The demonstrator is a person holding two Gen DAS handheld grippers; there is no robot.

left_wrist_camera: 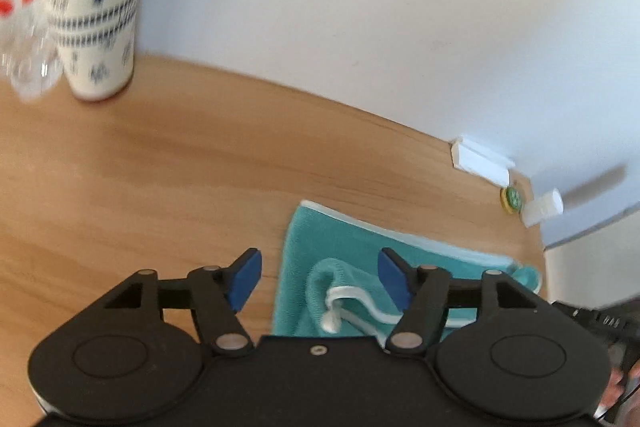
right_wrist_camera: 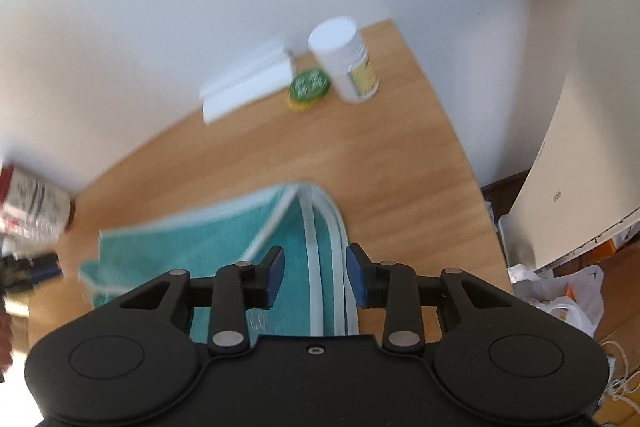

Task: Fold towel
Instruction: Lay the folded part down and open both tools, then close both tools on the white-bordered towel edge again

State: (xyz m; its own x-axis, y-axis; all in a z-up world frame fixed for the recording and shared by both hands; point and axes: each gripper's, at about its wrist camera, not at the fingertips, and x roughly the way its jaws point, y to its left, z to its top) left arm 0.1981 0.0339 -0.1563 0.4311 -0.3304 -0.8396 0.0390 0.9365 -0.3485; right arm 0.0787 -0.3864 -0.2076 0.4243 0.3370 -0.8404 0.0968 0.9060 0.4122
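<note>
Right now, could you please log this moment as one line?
teal terry towel: partly folded on wooden table | left gripper: open | right gripper: open

Soft teal terry-cloth towel on smooth matt wood table; white, seemingly plastic bottle.

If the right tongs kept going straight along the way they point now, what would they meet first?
Most likely the teal towel: the open right tongs straddle its white-edged folded border, with fabric between and ahead of the pads. Beyond lies bare wooden table. Depth is uncertain.

Only faint grey lettering on the big cream panel, right of the fingers, shows; too small to read.
</note>
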